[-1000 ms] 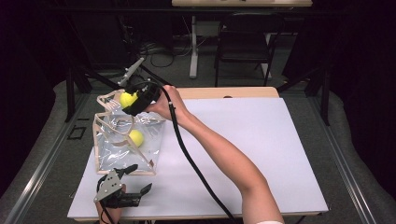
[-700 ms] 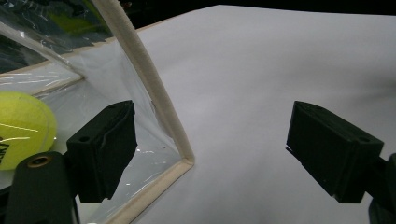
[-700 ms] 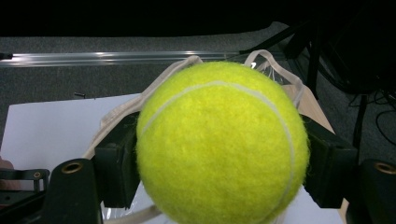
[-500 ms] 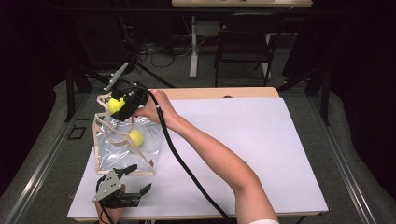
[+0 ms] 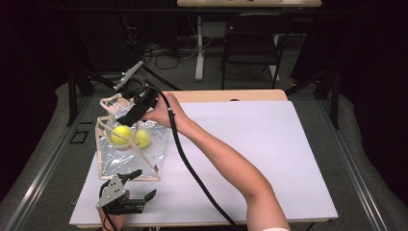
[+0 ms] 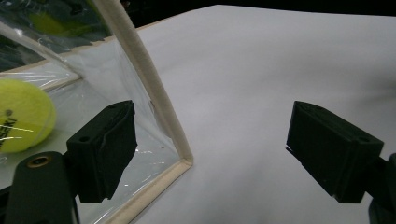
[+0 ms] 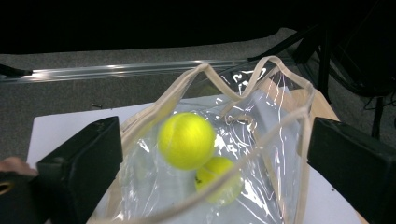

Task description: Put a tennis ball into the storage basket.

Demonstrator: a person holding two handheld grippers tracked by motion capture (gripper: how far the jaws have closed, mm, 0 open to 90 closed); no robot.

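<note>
A clear plastic bag with stiff cream edging sits at the left of the white worktop, holding two yellow tennis balls. The right hand-held gripper hovers over its open mouth, jaws just opened wide and empty. The left hand-held gripper rests open by the bag's near corner. The balls look light, springy and fuzzy, easily gripped across the middle; the bag is floppy and slippery, best held by its edging

Black two-jaw right tool, thick black cable, grey three-cornered plate on left tool, white sleeve
</note>
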